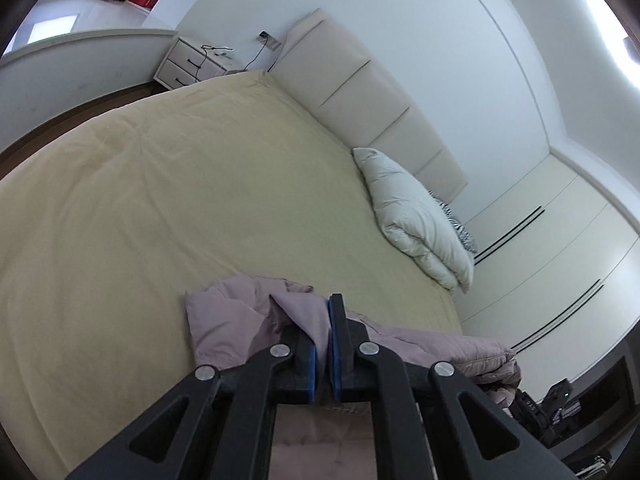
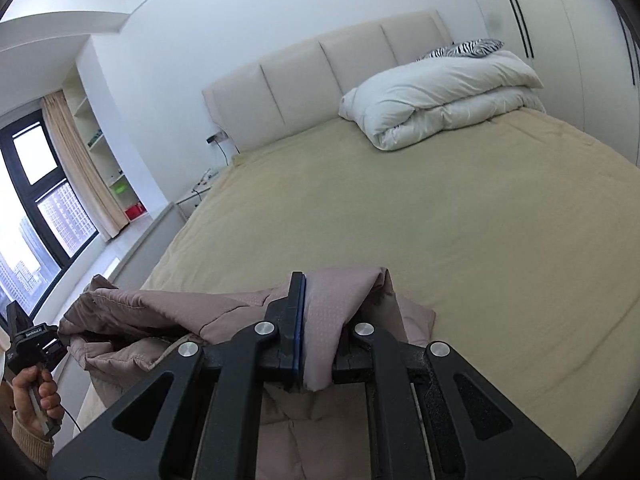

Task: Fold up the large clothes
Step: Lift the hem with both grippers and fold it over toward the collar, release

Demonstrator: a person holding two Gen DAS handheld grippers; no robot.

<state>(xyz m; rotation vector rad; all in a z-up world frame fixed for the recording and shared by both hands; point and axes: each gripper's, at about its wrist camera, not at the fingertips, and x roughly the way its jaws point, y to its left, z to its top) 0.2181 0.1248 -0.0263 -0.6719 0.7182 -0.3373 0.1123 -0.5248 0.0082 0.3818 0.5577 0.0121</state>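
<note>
Right wrist | right gripper [image 2: 316, 300] clamps quilted mauve garment [image 2: 160, 312] | rumpled beige sheet [image 2: 440, 208]

Both wrist views low over bed [image 1: 160, 200]

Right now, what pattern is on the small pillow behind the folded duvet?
Black-and-white zebra stripes on the pillow, clearest in the right wrist view.

Left gripper [image 1: 325, 312] fingers clamped; right gripper [image 2: 320, 300] fingers likewise, both tilted downward
</note>
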